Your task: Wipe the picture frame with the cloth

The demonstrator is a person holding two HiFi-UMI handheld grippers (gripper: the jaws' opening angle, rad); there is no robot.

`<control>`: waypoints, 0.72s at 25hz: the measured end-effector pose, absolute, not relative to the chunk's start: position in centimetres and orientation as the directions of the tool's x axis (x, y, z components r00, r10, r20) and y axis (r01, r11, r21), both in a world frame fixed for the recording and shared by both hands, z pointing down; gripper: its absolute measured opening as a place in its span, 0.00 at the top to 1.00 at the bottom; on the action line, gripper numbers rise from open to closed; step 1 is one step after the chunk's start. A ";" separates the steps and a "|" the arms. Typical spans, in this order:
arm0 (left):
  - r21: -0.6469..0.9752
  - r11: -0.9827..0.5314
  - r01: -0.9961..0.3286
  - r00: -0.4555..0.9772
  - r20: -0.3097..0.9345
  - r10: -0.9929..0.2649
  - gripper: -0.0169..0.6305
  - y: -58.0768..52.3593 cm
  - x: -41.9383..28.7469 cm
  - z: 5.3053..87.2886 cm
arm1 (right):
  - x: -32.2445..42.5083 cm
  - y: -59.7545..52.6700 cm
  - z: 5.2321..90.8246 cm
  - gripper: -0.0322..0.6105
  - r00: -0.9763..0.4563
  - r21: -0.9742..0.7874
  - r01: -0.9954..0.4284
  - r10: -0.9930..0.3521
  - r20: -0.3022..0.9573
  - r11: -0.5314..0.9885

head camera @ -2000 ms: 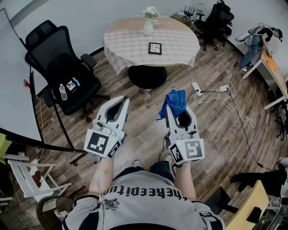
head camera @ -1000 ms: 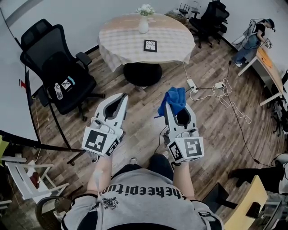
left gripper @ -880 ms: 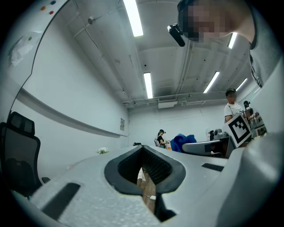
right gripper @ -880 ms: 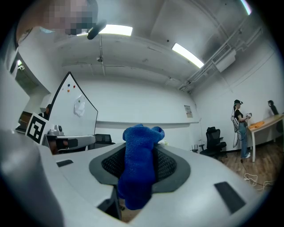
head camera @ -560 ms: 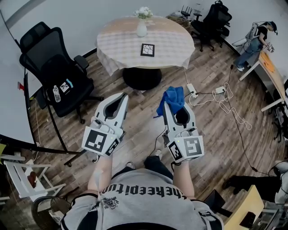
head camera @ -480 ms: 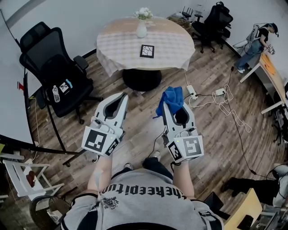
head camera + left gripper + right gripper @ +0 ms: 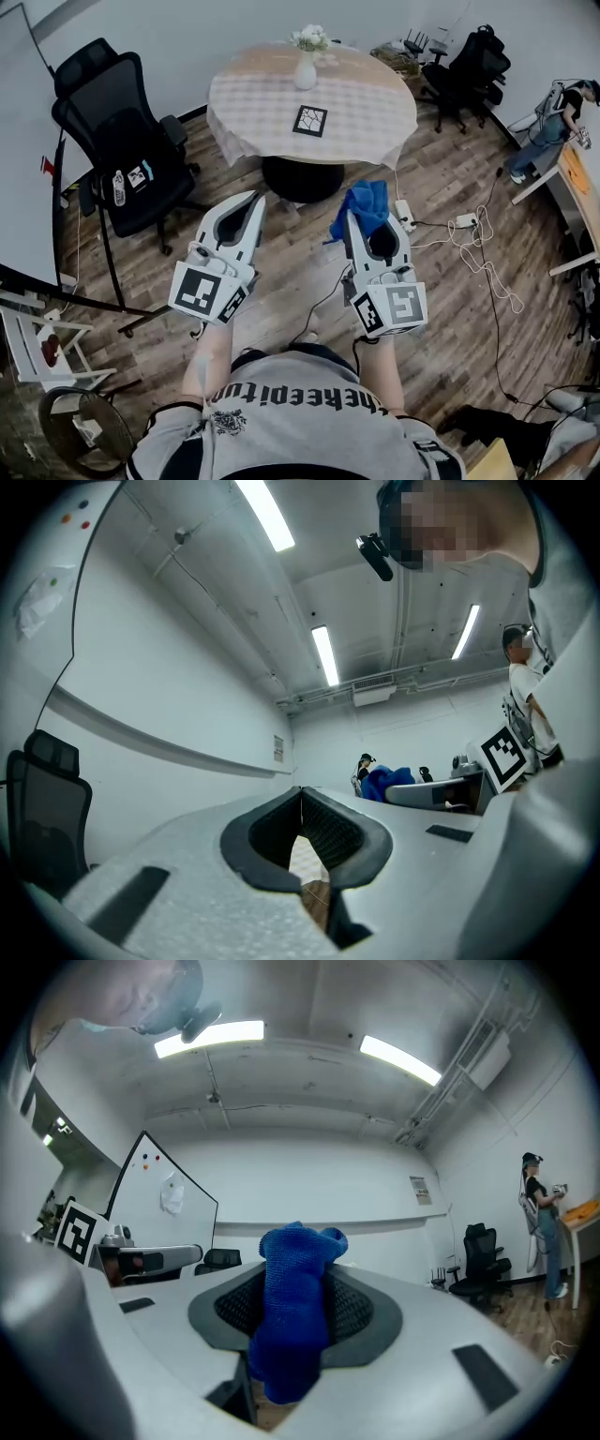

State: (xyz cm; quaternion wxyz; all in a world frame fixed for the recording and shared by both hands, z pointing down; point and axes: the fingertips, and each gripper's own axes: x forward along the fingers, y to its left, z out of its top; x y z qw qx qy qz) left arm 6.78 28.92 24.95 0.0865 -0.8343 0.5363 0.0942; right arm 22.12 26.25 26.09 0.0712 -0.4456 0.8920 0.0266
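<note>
Wood-floor room, round table (image 7: 375,89) at upper centre
Head view: one picture frame (image 7: 310,121) lies flat on it, well apart from the two grippers lower down. Left gripper view: left gripper (image 7: 301,794) pinched together, empty. Right gripper view: right gripper (image 7: 295,1279) clamped on the one blue cloth (image 7: 292,1321).

On the table (image 7: 375,112) the picture frame (image 7: 310,121) lies near the middle, the vase (image 7: 307,71) behind it by the far edge; the chair (image 7: 122,155) stands left, the cloth (image 7: 367,202) before the near edge.
</note>
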 end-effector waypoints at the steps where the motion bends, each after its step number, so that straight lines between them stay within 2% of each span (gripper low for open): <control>1: -0.041 -0.404 -0.914 0.401 -0.252 -0.881 0.95 28.6 7.4 24.9 | 22.6 25.8 26.1 0.71 -0.600 -0.015 -0.793 -0.785 -0.151 0.609; 10: -0.042 -0.377 -0.925 0.376 -0.239 -0.895 0.95 27.0 11.9 25.2 | 26.2 23.2 27.1 0.71 -0.645 -0.054 -0.753 -0.751 -0.140 0.656; 18: -0.038 -0.348 -0.937 0.348 -0.211 -0.913 0.95 24.8 10.5 26.0 | 25.3 20.7 28.1 0.71 -0.662 -0.077 -0.737 -0.740 -0.123 0.672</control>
